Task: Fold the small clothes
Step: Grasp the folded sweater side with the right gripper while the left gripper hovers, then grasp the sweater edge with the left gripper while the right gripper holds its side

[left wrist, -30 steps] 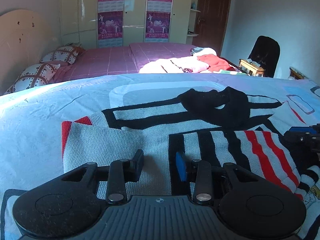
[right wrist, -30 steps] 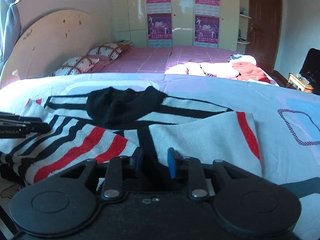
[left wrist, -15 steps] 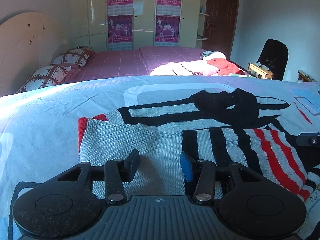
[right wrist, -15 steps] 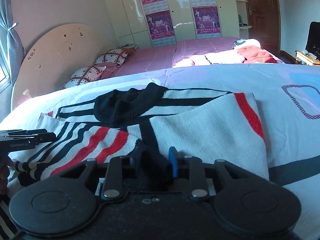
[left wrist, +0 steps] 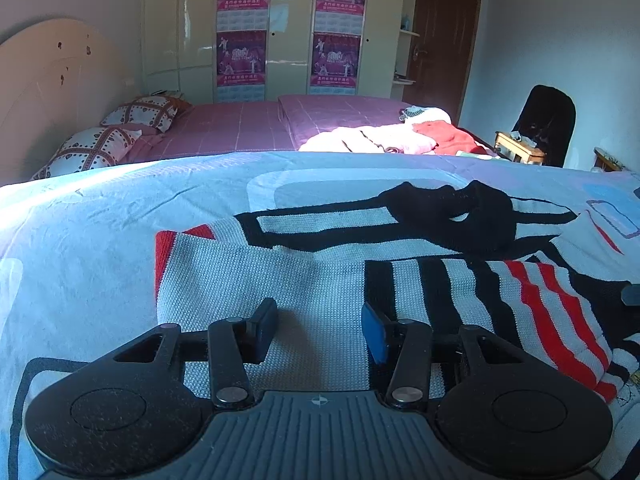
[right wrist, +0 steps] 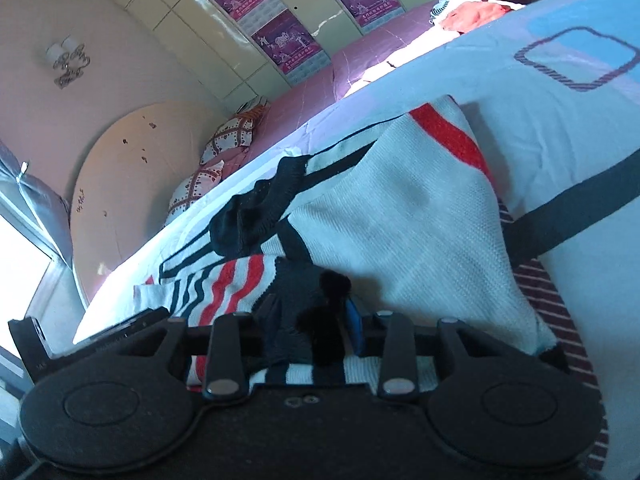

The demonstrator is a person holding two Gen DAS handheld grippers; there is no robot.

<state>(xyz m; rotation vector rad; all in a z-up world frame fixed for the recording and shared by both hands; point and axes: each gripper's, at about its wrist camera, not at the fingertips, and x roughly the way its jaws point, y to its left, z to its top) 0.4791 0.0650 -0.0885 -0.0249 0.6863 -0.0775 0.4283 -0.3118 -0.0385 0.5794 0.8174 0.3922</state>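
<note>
Left wrist view, listed left to right: a cream headboard (left wrist: 48,92) at nine o'clock; two patterned pillows (left wrist: 116,136) beside it on a pink bedspread (left wrist: 240,128); a cream wardrobe (left wrist: 280,28) at twelve o'clock carrying purple posters (left wrist: 242,20); a loose heap of pink and red clothes (left wrist: 392,138) at one o'clock; a dark door (left wrist: 444,32); a black chair (left wrist: 546,124) at two o'clock. In the foreground a pale blue sheet (left wrist: 80,240) bore the striped sweater (left wrist: 360,264), a knitted piece in white, black and red with a black collar, lying across the centre and partly folded. The left gripper (left wrist: 320,330) stood at six o'clock over the white knit, its two fingers spread apart with nothing pinched between them; contact with the cloth could not be judged. Right wrist view, tilted, left to right: a bright window (right wrist: 16,272) at nine o'clock; the headboard (right wrist: 132,184); the pillows (right wrist: 216,160); the postered wardrobe (right wrist: 288,28) at twelve o'clock; the sheet (right wrist: 560,128) at two o'clock. The sweater (right wrist: 400,216) filled the centre. The right gripper (right wrist: 314,328) sat at six o'clock, its fingers pinching a dark bunched fold of the sweater, the jaws easing slightly wider.
</note>
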